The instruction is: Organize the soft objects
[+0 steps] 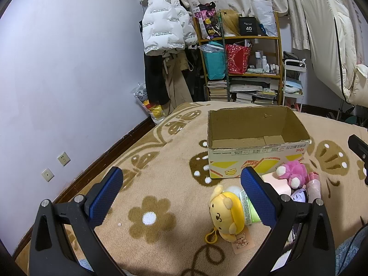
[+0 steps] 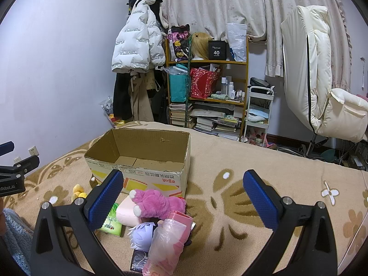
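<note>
Left wrist view: left gripper [image 1: 181,193] spread wide, holding nothing; yellow plush [image 1: 226,214] lies just beside its right finger, near the empty cardboard box [image 1: 257,158].
Right wrist view: right gripper [image 2: 182,194] spread wide, empty; pink plush [image 2: 156,203] on the pile, touching the box front.
Technique: judge best to straddle one plush body, clamp mid-torso, lift clear of neighbours.

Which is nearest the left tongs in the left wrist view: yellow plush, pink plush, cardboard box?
From the left tongs:
1. Yellow plush, just inside its right finger.
2. Pink plush, farther right.
3. Cardboard box, beyond, open and empty.
</note>
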Tool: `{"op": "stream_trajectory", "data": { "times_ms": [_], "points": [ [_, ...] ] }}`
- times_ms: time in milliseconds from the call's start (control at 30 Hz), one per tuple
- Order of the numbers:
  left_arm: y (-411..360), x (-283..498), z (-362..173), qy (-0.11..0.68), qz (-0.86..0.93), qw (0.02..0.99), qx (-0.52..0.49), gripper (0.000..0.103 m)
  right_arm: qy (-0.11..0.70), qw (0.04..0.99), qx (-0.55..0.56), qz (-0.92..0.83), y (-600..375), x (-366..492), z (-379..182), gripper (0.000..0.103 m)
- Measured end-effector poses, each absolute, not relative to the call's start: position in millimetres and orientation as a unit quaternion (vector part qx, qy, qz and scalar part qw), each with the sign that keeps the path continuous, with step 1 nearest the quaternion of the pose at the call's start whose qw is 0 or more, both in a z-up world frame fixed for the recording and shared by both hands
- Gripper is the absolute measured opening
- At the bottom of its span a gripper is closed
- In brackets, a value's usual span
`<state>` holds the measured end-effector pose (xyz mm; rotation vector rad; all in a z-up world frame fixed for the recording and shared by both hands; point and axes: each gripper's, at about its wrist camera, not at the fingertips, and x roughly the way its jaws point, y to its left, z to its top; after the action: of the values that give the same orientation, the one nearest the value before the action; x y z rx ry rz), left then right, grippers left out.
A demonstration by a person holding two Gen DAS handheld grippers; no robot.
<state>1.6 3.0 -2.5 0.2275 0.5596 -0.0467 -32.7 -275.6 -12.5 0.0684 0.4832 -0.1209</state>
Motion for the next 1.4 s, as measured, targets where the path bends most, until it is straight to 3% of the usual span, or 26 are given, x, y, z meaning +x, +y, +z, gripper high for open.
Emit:
{"op": "stream_trajectory", "data": {
  "times_ms": [1400],
  "points": [
    [5.7, 3.0, -8.4, 0.28, -0.021, 0.953, 0.112, 0.101, 0.239, 0.969, 0.034, -0.06, -276.0, -31.5, -12.9, 0.103]
  ]
}}
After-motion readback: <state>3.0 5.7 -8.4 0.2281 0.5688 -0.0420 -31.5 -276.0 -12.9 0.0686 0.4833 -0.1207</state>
